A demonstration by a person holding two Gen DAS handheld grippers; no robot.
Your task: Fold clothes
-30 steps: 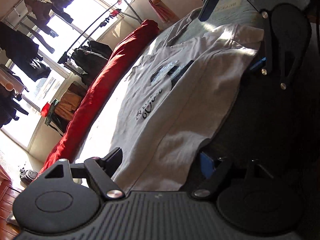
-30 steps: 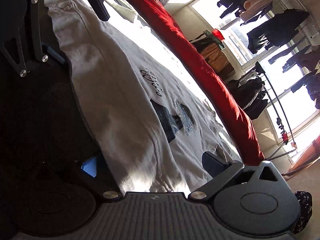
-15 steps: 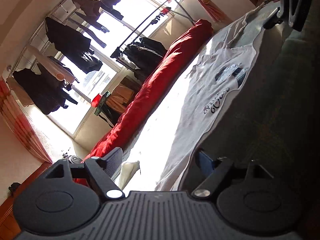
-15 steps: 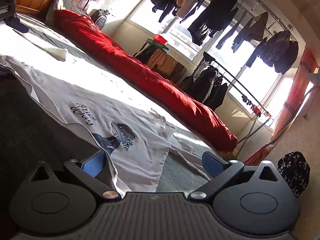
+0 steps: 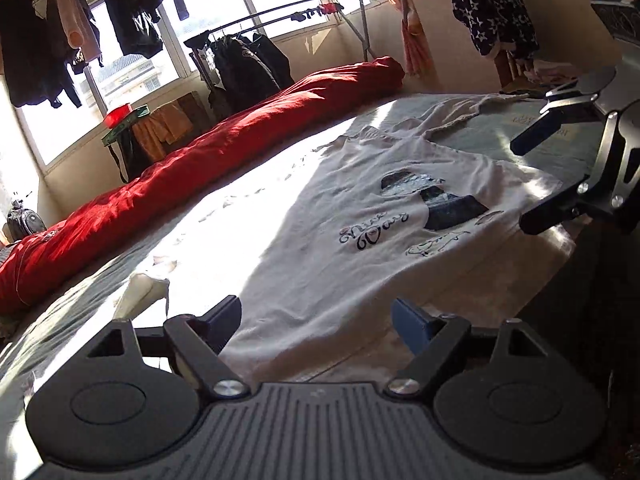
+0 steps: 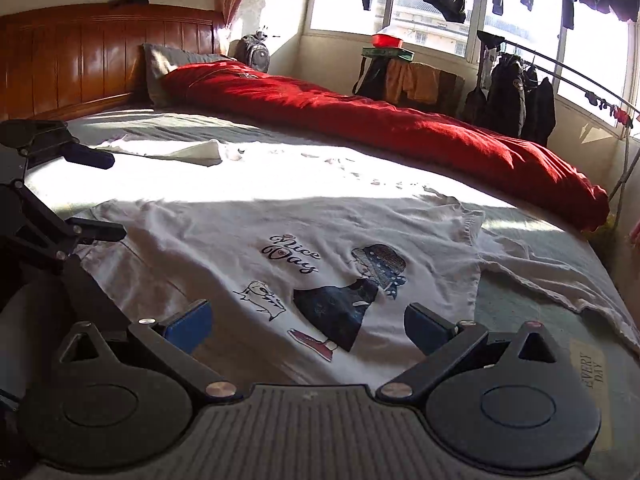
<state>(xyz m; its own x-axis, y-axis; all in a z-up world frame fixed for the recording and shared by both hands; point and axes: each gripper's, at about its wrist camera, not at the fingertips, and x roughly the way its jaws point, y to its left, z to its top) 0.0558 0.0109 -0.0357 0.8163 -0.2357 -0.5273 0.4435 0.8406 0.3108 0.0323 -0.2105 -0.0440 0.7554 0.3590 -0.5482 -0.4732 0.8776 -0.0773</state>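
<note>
White cotton is what I am working with: the T-shirt [image 6: 248, 264] lies face up on the bed [image 6: 280, 184], its "Nice Day" print [image 6: 292, 254] readable and its hem end toward my left side, which is why I hold one claw at each end of it. My right claw [image 6: 308, 326] hangs over the near edge by the printed figure, jaws spread with nothing between the blue pads [image 6: 188, 326]; my left claw [image 5: 320, 318] hovers above the hem end, likewise spread and empty. In the left wrist view I can see the right claw [image 5: 536, 184] off to the side, open above the cloth, apart from it as far as I can tell. One sleeve [image 6: 552, 276] trails out flat toward the foot of the bed, and I judge it wants tucking in before any lengthwise fold. The red duvet [image 6: 400, 124] is rolled along the far side under the window, leaving the sunlit middle free for spreading. A small pale cloth [image 6: 192, 152] lies nearer the wooden headboard [image 6: 80, 60], well apart from the shirt. The shirt looks smoothed and squared to the near edge, so I reckon the fold itself has not yet begun.
</note>
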